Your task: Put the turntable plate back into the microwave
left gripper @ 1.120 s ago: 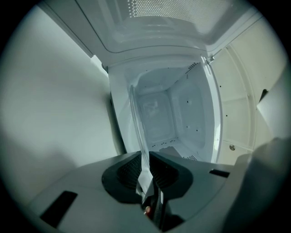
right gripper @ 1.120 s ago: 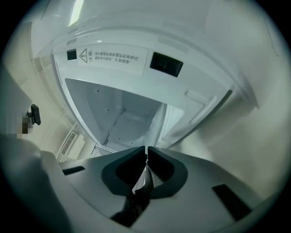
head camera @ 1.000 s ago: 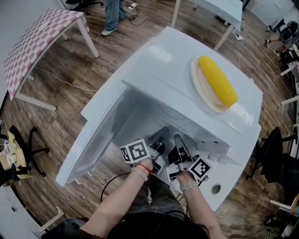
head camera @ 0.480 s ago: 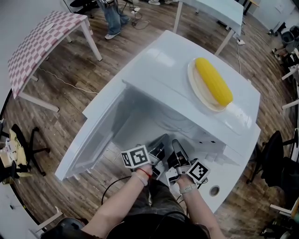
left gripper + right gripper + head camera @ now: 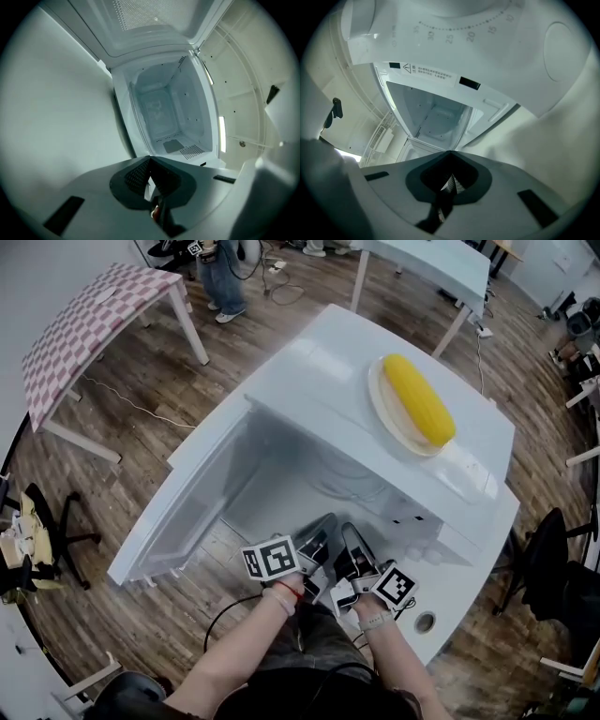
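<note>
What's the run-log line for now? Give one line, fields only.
microwave: door open | corn: on plate atop microwave | left gripper: shut, empty, at opening | right gripper: shut, empty, at opening

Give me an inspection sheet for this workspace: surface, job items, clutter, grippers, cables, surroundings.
Surface: white microwave top, carrying one plate.
Job's things: door swung open toward the head view's left; cavity with no plate seen inside; the plate lies on top.
Clutter: corn cob lying on the plate; nothing else seen.
Grippers: left hand-held gripper and right hand-held gripper both at the opening, jaws together, holding nothing.
Cables: black cable on the floor by the person's legs; thin cable near the checkered table.
Surroundings: wooden floor, office chairs, a standing person far off.
</note>
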`<state>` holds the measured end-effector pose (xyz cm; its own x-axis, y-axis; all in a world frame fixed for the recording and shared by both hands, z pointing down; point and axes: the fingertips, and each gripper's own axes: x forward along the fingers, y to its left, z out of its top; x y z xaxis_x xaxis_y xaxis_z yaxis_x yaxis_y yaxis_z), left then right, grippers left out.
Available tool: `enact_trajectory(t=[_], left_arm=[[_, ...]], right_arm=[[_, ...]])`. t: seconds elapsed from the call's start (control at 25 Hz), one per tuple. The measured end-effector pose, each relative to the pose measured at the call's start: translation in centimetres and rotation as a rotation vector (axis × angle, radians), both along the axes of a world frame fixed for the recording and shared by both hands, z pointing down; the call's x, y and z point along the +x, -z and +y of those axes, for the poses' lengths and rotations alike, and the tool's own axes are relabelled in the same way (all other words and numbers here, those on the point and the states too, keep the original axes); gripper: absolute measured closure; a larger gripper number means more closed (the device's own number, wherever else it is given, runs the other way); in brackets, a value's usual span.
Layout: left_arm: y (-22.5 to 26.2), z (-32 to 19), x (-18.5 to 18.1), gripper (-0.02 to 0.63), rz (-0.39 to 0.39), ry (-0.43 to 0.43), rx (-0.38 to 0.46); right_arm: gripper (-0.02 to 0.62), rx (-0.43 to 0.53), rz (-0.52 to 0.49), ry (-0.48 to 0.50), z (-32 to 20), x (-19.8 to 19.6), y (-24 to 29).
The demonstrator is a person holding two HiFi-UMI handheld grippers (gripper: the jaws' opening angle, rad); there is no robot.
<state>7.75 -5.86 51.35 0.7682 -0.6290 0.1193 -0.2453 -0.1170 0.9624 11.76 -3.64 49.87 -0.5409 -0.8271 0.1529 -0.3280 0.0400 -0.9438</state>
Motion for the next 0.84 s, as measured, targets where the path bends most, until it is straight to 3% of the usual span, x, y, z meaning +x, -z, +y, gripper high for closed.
enact_trajectory(t=[0.84], left_arm=[[1.0, 4.7, -0.3, 0.595, -0.005, 0.056, -0.022]], right_arm=[[0.575, 0.000, -0.036, 0.083, 4.6, -0.3, 1.2]])
